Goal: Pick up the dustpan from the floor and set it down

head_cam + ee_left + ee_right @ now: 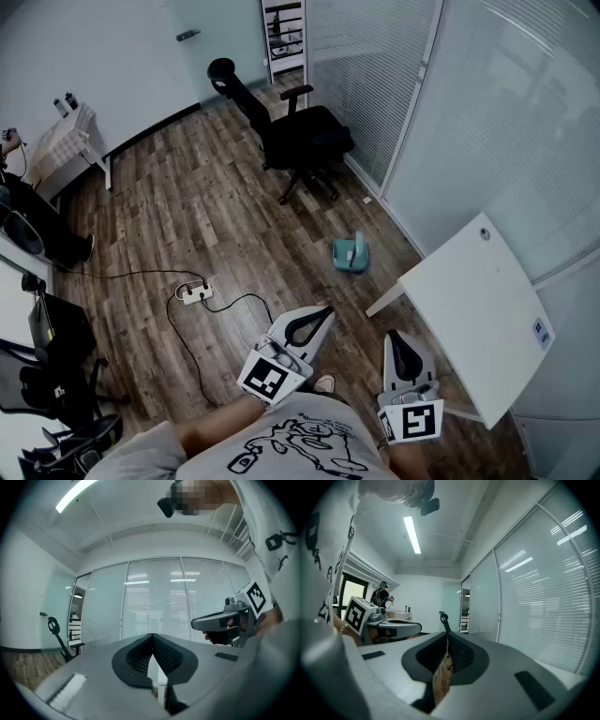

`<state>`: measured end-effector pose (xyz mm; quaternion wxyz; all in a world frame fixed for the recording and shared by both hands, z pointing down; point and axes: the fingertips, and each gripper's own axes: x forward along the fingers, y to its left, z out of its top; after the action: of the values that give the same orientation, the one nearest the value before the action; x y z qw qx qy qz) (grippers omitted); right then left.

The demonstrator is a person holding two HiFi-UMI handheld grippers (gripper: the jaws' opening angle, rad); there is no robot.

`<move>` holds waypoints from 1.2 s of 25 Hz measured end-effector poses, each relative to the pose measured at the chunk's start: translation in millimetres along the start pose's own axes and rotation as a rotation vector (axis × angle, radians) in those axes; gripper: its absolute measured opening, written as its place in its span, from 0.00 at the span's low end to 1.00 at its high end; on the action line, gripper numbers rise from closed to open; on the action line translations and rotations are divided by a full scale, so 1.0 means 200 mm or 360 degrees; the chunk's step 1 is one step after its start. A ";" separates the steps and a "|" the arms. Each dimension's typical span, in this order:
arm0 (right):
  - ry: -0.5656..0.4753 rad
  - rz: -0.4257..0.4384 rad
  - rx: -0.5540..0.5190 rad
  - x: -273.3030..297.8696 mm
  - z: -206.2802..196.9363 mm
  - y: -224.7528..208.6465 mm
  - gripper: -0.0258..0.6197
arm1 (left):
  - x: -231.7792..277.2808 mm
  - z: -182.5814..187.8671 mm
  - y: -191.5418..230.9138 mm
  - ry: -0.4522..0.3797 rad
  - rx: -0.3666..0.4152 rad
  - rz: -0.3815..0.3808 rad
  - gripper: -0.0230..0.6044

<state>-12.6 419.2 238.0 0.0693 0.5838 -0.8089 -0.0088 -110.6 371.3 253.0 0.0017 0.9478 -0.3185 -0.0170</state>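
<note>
The teal dustpan lies on the wood floor beside the glass wall, ahead of both grippers and well apart from them. My left gripper is held level at waist height with its jaws shut and nothing between them; in its own view the tips meet and face the blinds. My right gripper is to its right, beside the white table, also shut and empty, and its tips meet in the right gripper view. The dustpan shows in neither gripper view.
A black office chair stands beyond the dustpan. A white table is at the right, against the glass wall. A power strip with trailing cables lies on the floor at the left. Desks and chairs line the left edge.
</note>
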 end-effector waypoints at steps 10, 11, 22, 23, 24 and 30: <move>-0.0001 -0.0034 0.0017 0.09 0.01 0.10 0.05 | -0.08 -0.03 0.12 0.0000 -0.0048 0.0006 0.03; 0.0002 -0.0039 0.0013 0.11 0.02 0.12 0.05 | -0.10 -0.03 0.15 0.0000 -0.0049 0.0007 0.02; 0.0030 -0.0098 0.0048 0.23 0.01 0.34 0.05 | -0.28 -0.07 0.38 0.0020 -0.0049 0.0001 0.03; 0.0034 -0.0100 0.0054 0.24 0.01 0.36 0.05 | -0.30 -0.07 0.39 0.0024 -0.0052 -0.0001 0.03; 0.0038 -0.0099 0.0057 0.25 0.00 0.36 0.05 | -0.30 -0.08 0.40 0.0028 -0.0056 -0.0001 0.03; 0.0052 -0.0089 0.0067 0.33 -0.02 0.36 0.05 | -0.29 -0.10 0.47 0.0036 -0.0050 0.0009 0.02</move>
<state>-100.9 380.6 255.8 0.0700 0.6076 -0.7910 0.0160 -212.7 331.7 276.5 0.0202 0.9469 -0.3208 -0.0111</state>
